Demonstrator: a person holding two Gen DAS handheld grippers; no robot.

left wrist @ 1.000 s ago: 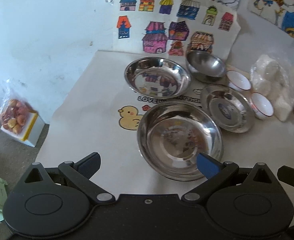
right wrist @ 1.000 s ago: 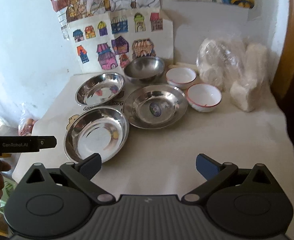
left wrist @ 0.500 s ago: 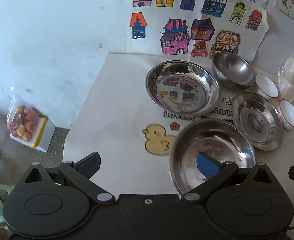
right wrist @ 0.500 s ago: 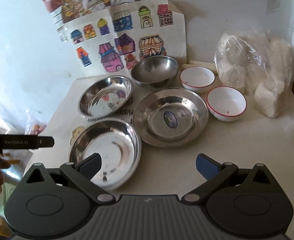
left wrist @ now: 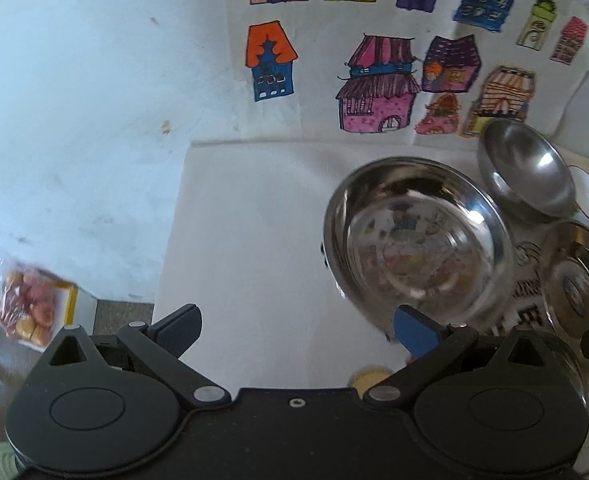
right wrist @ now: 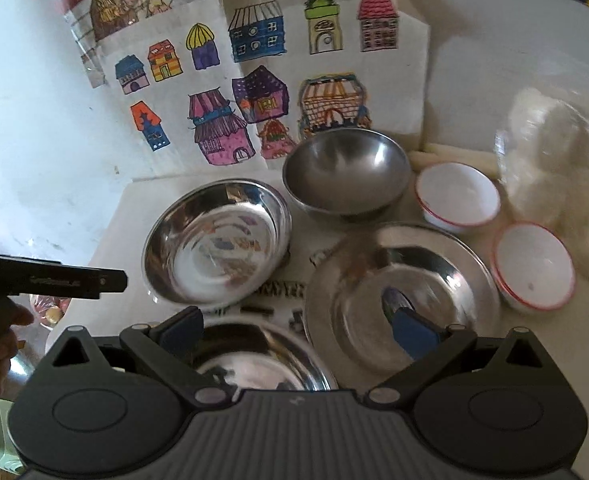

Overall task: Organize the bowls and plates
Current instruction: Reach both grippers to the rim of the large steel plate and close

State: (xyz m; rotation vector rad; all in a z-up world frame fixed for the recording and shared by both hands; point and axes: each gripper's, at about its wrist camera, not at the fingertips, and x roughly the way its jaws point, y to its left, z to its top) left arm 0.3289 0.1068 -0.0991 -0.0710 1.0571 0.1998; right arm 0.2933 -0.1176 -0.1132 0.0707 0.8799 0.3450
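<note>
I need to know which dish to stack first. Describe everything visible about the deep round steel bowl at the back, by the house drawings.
The deep steel bowl is round, with a dull brushed grey inside, steeper-walled than the shallow shiny dishes. It stands upright and empty on the white cloth, just before the sheet of house drawings. A shallow steel dish lies close on its left, a red-rimmed white bowl on its right; whether they touch is unclear. No hand-held gripper is near it.

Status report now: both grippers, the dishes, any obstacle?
Left gripper open, empty. Right gripper open, empty, above the flat steel plate. Steel bowls and two white bowls unstacked on the table. Nothing in the way.
</note>
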